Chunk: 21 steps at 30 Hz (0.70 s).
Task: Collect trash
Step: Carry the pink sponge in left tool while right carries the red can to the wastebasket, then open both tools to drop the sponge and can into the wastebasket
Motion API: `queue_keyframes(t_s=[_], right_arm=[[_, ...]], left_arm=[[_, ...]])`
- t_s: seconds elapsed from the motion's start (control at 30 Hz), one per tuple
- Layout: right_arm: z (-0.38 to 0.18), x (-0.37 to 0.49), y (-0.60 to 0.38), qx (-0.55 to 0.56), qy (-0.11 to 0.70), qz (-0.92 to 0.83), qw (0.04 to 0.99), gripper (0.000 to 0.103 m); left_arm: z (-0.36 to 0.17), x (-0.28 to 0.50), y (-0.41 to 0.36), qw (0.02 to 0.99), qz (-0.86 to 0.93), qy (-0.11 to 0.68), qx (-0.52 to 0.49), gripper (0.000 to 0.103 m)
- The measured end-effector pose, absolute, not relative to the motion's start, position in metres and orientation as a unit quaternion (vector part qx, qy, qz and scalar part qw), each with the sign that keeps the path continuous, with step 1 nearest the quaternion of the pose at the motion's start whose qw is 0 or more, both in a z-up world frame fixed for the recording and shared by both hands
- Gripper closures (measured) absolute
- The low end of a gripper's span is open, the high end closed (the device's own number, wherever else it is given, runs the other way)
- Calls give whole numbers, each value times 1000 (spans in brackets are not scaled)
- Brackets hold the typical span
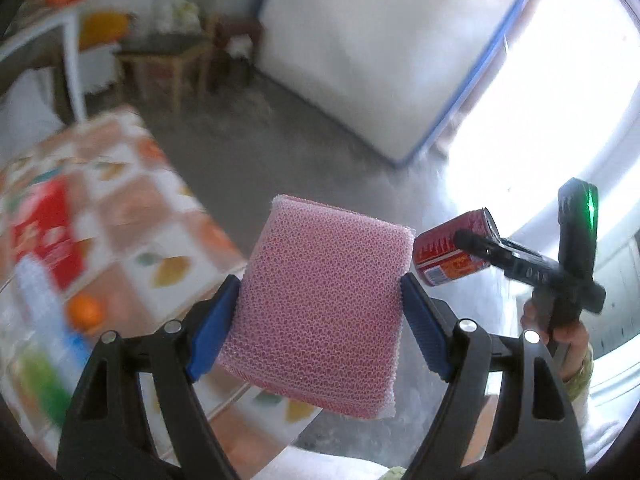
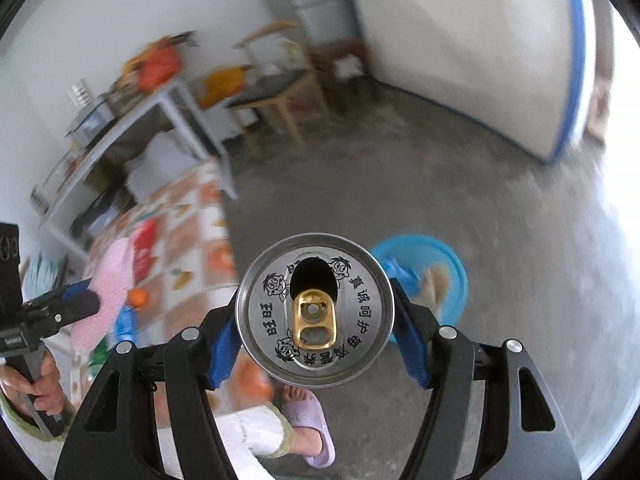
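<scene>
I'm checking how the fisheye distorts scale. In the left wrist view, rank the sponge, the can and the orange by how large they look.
1. Sponge, by far the largest, though nearest the lens.
2. Can.
3. Orange, smallest and blurred.

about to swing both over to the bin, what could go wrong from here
1. The can is open, its mouth facing the camera and pointing downward; any leftover liquid could spill on the floor.
2. The right tongs hold the round can only by its sides, so it might slip.
3. The sponge is soft; the left tongs pinch it near its lower half, so it could twist loose.
</scene>
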State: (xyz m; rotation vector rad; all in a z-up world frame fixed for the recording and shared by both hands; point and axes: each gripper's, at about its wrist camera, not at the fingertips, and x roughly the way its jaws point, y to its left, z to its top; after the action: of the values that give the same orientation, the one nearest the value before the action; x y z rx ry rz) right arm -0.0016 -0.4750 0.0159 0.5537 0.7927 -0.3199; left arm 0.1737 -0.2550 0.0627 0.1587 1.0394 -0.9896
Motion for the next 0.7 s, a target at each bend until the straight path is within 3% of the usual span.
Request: queue_keyframes(t_s=[0.37,0.53,0.7], right_arm=[[-148,7,-567,372,444,-215,786,38],[-205,35,-596,382,468,-227,764,38],[-253,67,-623,389,485,-220,752,33]], left_arm=[[-82,217,-461,644,-429,616,147,26],[-135,234,-519,635,-407,637,159,23],[-153,244,-546,647,-402,633,138,19]])
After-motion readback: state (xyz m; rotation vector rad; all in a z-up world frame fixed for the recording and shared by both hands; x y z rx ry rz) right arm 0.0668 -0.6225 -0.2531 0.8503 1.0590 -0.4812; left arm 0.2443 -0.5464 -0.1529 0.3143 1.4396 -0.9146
